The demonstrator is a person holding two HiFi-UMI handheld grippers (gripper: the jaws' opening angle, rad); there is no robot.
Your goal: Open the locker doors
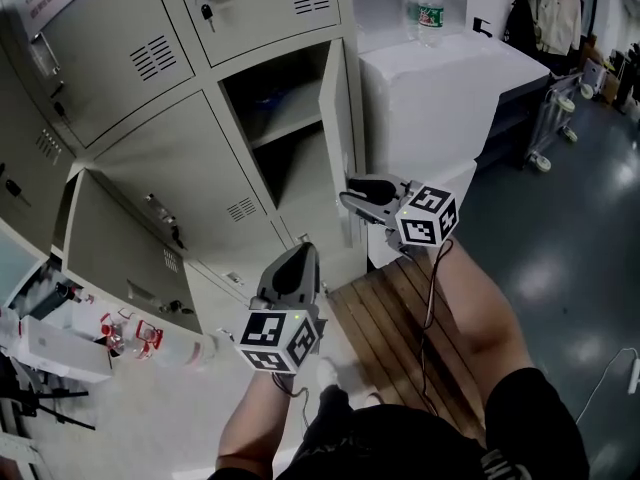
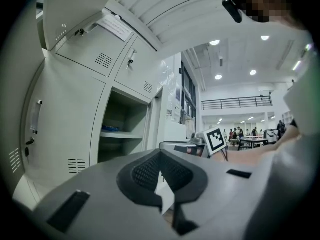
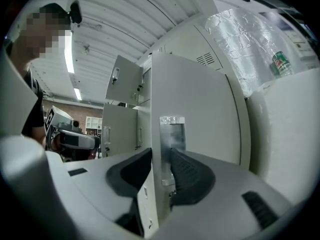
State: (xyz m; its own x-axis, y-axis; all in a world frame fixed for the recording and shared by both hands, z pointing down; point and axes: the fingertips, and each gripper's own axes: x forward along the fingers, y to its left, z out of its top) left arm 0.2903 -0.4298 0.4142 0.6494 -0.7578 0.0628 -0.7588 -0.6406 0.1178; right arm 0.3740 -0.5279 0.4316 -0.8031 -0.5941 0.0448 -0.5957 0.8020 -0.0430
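Step in hand: one door is being swung out. The locker door [image 1: 338, 138], hung at the right edge of the locker bank [image 1: 190, 183], is seen standing well out from its compartment [image 1: 280, 118], nearly edge-on to the head view. Its free edge is taken between the fingers of the right gripper [image 1: 352, 196]. In the right gripper view one pad is pressed on the inner face and the other on the outer face at the handle plate [image 3: 172, 134], so the door is judged clamped. The left gripper [image 1: 300, 252] is held lower, well apart from any door, its fingers closed together on nothing. For the next move, it is judged that this door should be released once fully open. A closed door [image 1: 180, 188] further left should then be addressed, with its handle caught squarely.
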